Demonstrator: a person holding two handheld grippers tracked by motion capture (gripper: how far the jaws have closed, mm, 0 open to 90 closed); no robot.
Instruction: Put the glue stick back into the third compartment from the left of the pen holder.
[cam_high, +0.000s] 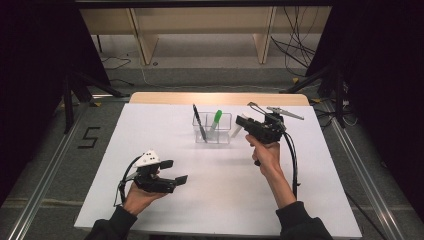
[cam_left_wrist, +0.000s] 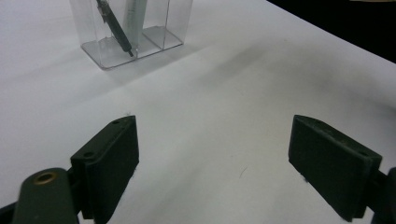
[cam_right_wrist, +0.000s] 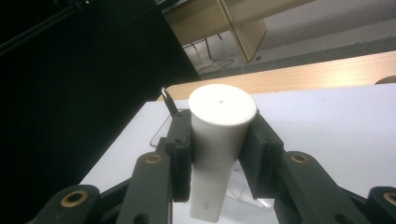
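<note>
A clear compartmented holder (cam_high: 225, 136) stands at the middle back of the white table (cam_high: 210, 200). In it lean a black pen (cam_high: 199, 120) and a green-capped marker (cam_high: 216, 119). My right gripper (cam_high: 246, 126) hovers just right of the holder, shut on a white cylindrical marker (cam_high: 236, 132) that points down towards it. In the right gripper view the white marker (cam_right_wrist: 219, 126) sits clamped between the pads (cam_right_wrist: 181, 140), with the black pen's tip (cam_right_wrist: 169, 100) behind. My left gripper (cam_high: 176, 171) rests near the front left, open and with nothing in it (cam_left_wrist: 215, 144); the holder (cam_left_wrist: 105, 53) and pen (cam_left_wrist: 116, 32) lie ahead of it.
A wooden strip (cam_high: 220, 98) borders the table's far edge. Beyond it are a wooden shelf unit (cam_high: 200, 30), floor cables and dark tripod legs at both sides. Metal rails run along the floor left and right of the table.
</note>
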